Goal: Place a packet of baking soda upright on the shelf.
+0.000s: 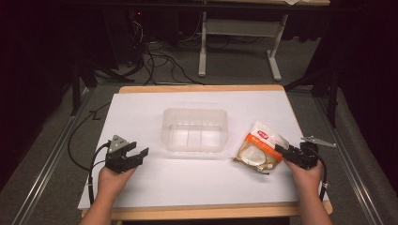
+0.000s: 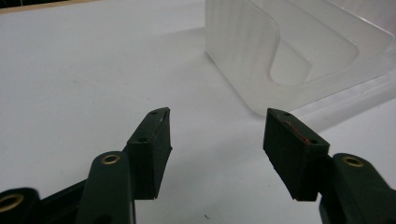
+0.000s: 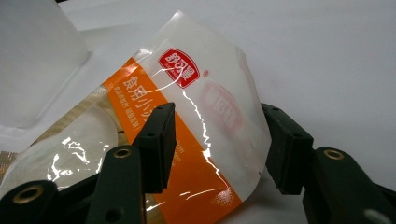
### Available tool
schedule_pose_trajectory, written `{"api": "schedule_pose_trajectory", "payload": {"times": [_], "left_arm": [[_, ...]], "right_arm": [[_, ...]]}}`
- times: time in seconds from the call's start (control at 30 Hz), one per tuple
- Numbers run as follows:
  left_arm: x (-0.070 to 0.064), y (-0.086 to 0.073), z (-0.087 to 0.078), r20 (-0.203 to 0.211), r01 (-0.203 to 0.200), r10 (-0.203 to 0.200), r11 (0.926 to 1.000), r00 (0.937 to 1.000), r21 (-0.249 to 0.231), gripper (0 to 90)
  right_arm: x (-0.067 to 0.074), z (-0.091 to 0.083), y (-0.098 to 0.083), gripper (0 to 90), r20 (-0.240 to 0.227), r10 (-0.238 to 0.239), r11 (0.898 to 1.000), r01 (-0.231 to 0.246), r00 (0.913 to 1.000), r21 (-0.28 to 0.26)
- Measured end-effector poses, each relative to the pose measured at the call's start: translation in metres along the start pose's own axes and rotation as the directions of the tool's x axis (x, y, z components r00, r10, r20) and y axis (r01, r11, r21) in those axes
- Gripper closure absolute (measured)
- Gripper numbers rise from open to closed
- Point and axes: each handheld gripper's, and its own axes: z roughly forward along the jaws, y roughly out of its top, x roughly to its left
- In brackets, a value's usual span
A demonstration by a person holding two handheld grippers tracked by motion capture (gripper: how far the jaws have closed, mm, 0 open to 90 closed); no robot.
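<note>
White table (image 1: pixel 155 187) in the high view: clear plastic tub (image 1: pixel 195 130) near the middle, snack packet (image 1: pixel 257 148) just right of it, lying flat, orange band across it. Left tool (image 1: pixel 139 155) sits on the table left of the tub, apart from it, jaws spread, nothing between them. Right tool (image 1: pixel 280 149) comes in from the right at the packet's near-right corner, touching or overlapping its edge

Left gripper view: left tool (image 2: pixel 217 137) wide apart over bare table, tub (image 2: pixel 261 56) ahead and to the right, its curved wall just past the right jaw, no contact

Right gripper view: right tool (image 3: pixel 219 144) straddles the packet (image 3: pixel 196 116). Left jaw lies over the orange print, right jaw sits at the clear edge of the film. Jaws partly apart; can't tell whether the pads actually press the film. Red logo near the packet's top, pale round contents at lower left, tub corner blurred at upper left
</note>
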Motion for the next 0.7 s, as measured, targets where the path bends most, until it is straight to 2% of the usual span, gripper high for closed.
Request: {"api": "schedule_pose_trajectory", "payload": {"times": [0.1, 0.13, 0.2, 0.27, 0.37, 0.43, 0.6, 0.63, 0.7], "left_arm": [[-0.002, 0.0, 0.001, 0.003, -0.012, 0.012, 0.9999, 0.9999, 0.006, 41.9], [-0.003, 0.0, 0.002, 0.005, -0.018, 0.018, 0.9998, 0.9998, 0.01, 41.9], [-0.003, 0.0, 0.003, 0.003, -0.02, 0.02, 0.9997, 0.9998, 0.012, 41.9], [-0.003, 0.0, 0.003, 0.003, -0.019, 0.019, 0.9997, 0.9998, 0.015, 41.8], [-0.003, 0.0, 0.003, 0.003, -0.021, 0.021, 0.9996, 0.9998, 0.019, 41.7], [-0.004, 0.0, 0.003, 0.004, -0.023, 0.023, 0.9996, 0.9997, 0.016, 41.6], [-0.004, 0.0, 0.003, 0.008, -0.024, 0.024, 0.9996, 0.9997, 0.013, 41.6], [-0.004, 0.0, 0.002, 0.007, -0.024, 0.024, 0.9996, 0.9997, 0.013, 41.5], [-0.003, 0.0, 0.002, 0.006, -0.022, 0.022, 0.9997, 0.9997, 0.011, 41.6]], "right_arm": [[-0.003, 0.003, 0.0, 50.2, 0.004, 0.002, 1.0, -0.002, 1.0, 0.009], [-0.005, 0.004, 0.0, 54.4, 0.011, 0.009, 1.0, -0.009, 0.9999, 0.015], [-0.007, 0.004, 0.0, 56.2, 0.004, 0.014, 1.0, -0.014, 0.9999, 0.012], [-0.008, 0.004, 0.001, 67.6, -0.002, 0.02, 1.0, -0.02, 0.9998, 0.007], [-0.009, 0.0, 0.002, 82.9, 0.004, 0.005, 1.0, -0.005, 1.0, -0.016], [-0.007, -0.002, 0.003, 88.8, 0.012, -0.005, 1.0, 0.006, 0.9999, -0.026], [0.004, -0.011, 0.007, 90.0, 0.02, -0.066, 0.996, 0.068, 0.9976, -0.065], [0.008, -0.014, 0.009, 90.0, 0.026, -0.094, 0.992, 0.095, 0.9953, -0.082], [0.017, -0.021, 0.013, 90.0, 0.024, -0.117, 0.986, 0.119, 0.9929, -0.119]]}}
